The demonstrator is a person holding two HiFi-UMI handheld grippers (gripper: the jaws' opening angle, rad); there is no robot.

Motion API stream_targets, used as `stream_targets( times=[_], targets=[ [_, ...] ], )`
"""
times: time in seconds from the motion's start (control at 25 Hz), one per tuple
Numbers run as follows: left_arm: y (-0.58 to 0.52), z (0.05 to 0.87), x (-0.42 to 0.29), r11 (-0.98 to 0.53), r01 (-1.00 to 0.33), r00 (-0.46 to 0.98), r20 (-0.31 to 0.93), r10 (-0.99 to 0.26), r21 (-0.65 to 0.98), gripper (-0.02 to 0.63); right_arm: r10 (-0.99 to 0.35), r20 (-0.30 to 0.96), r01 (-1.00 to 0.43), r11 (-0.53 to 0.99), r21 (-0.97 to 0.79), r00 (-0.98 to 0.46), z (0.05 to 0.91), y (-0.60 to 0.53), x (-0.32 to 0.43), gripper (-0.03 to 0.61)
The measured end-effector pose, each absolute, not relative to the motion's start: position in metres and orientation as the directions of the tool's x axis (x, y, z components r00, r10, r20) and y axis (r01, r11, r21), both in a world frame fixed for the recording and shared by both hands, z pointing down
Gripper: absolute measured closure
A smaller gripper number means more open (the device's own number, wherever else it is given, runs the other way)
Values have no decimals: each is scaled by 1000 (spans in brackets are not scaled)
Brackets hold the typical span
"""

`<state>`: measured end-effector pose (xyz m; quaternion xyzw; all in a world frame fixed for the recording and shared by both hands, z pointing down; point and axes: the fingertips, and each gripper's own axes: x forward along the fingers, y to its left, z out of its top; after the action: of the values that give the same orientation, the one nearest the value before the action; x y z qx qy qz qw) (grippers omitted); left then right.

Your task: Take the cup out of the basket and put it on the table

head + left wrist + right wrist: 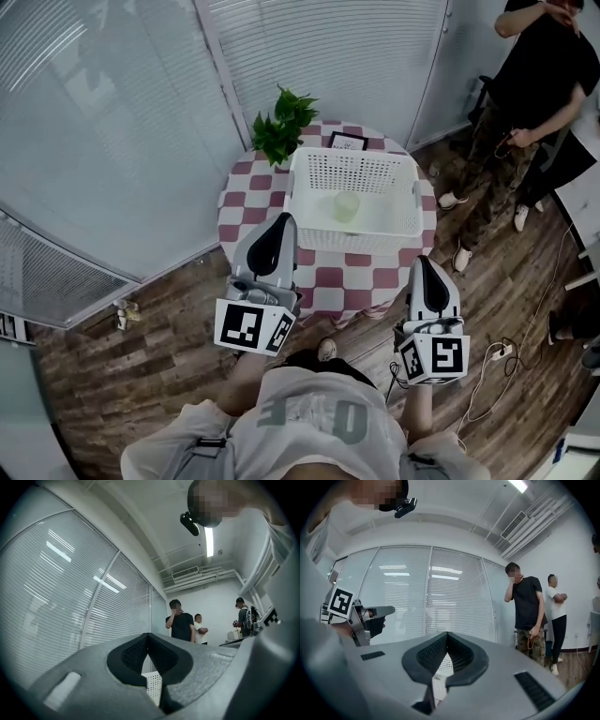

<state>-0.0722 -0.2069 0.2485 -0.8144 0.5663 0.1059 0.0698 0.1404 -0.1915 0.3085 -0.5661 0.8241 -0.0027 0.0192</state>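
A pale translucent cup (346, 206) stands upright inside the white slatted basket (309, 173) on the round checkered table (248, 187). My left gripper (283, 220) is held above the table's near edge, in front of the basket's left corner, jaws shut with nothing in them. My right gripper (420, 262) hovers off the basket's near right corner, also shut and empty. In the left gripper view the left gripper (148, 635) points slightly upward, with only a bit of the basket (153, 686) showing under the jaws. The right gripper view shows the right gripper (446, 633) closed over a strip of the basket (441, 665).
A potted green plant (281, 124) and a small framed card (348, 142) sit at the table's far side behind the basket. A person (530, 103) stands to the right on the wooden floor, with another behind. A cable and power strip (497, 352) lie on the floor at right. Blinds line the walls.
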Motion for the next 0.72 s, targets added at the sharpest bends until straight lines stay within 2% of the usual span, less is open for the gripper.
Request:
stream_targets(
  times=[0.72],
  targets=[
    [-287,252,-84,-336,-942,325,-242,-914,4,609,-923,-40,-923,384,-25,-383,310,-275,127,569]
  ],
)
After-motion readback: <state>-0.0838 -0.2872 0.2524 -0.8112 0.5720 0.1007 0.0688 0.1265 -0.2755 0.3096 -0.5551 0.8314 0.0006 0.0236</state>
